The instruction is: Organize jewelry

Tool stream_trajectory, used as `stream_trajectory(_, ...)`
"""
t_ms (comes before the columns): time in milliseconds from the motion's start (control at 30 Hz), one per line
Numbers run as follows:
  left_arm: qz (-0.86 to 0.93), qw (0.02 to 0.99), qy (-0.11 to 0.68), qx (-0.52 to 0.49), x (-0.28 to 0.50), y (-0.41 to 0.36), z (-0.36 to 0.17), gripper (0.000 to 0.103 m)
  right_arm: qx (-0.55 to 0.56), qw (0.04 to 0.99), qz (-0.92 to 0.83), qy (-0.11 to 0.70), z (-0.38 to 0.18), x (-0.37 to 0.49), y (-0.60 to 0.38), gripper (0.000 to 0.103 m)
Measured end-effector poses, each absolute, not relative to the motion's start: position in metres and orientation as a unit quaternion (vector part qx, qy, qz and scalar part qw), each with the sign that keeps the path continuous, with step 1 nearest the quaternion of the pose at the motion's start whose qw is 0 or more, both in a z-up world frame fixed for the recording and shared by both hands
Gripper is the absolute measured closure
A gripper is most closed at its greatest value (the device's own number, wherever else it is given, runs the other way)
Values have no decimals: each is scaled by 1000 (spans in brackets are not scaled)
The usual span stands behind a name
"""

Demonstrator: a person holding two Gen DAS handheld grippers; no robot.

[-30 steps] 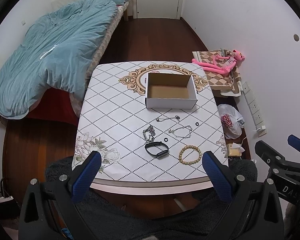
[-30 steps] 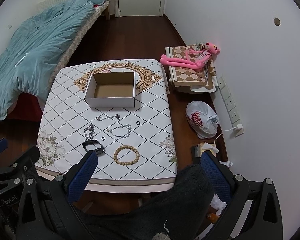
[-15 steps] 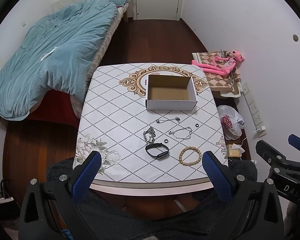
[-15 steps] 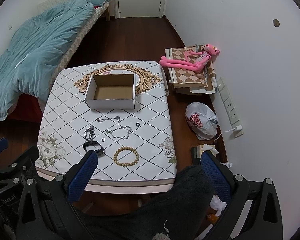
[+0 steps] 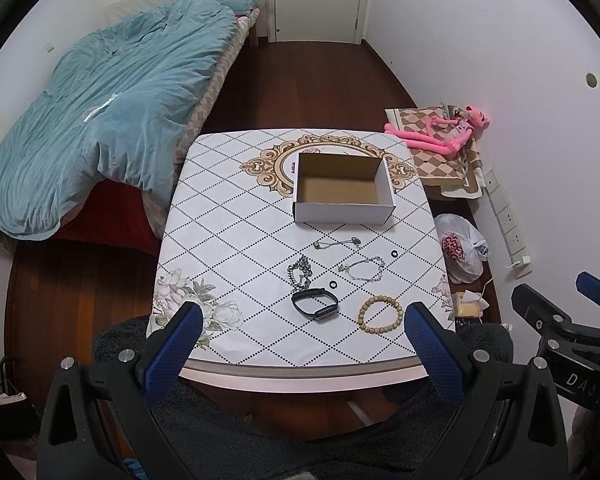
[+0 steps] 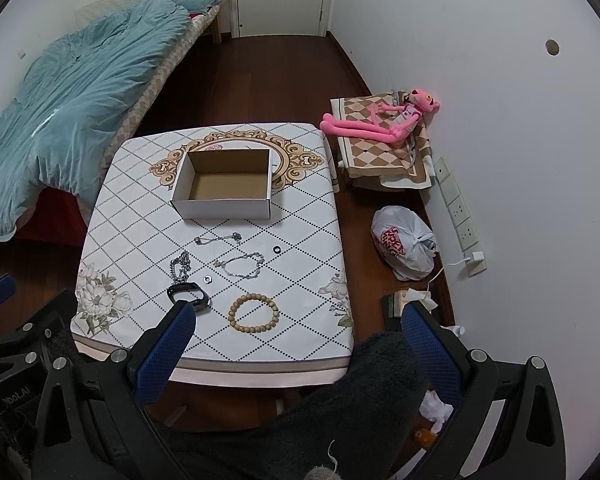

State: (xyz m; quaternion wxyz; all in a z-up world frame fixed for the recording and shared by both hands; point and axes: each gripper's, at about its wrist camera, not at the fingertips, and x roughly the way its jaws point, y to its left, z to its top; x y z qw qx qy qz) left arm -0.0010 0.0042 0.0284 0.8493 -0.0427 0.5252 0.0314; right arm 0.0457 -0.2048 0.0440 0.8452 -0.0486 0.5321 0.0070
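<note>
The jewelry lies loose on the table point(image 5: 228, 240), in front of the open cardboard box point(image 5: 343, 216), which is empty. Nearest the front edge are the wooden bead bracelet point(image 5: 380, 315) and the black band point(image 5: 315, 305); behind them lie a thick chain point(image 5: 300, 272), a thin silver bracelet point(image 5: 363, 269) and another thin chain point(image 5: 337, 243). Two small rings point(image 5: 333, 283) point(image 5: 394, 254) lie among them.

Both tools are held high above the near edge of the table. The left gripper point(image 5: 300, 344) has its fingers spread wide and holds nothing; the right gripper point(image 6: 298, 340) is the same.

I think nothing is sorted yet. The risks come from the pieces themselves. The thin chains are flat and can slip from the wide pads, or hang and catch on the box wall. The rings are very small, so a closing finger may push one away and let it roll off the table. The black band and the thick chain lie close together, so a careless grasp may drag both.
</note>
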Motion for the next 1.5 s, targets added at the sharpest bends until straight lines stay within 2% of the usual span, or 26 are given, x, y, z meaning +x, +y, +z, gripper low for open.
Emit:
stream_trajectory(767, 46, 853, 519, -32, 9, 8, 19, 0, -40, 847, -4, 531, 38, 52, -209, 0)
stream_trajectory(967, 78, 841, 535, -13, 42, 15, -23, 0, -28, 829, -29, 557, -18, 83, -221, 0)
stream_trajectory(1233, 91, 804, 587, 10, 70, 25, -103, 0, -12, 766, -36, 642, -144, 120, -221, 0)
stream_trajectory(1500, 96, 770, 630, 19, 76, 30, -162, 0, -3, 721, -28, 692, -232, 122, -205, 17)
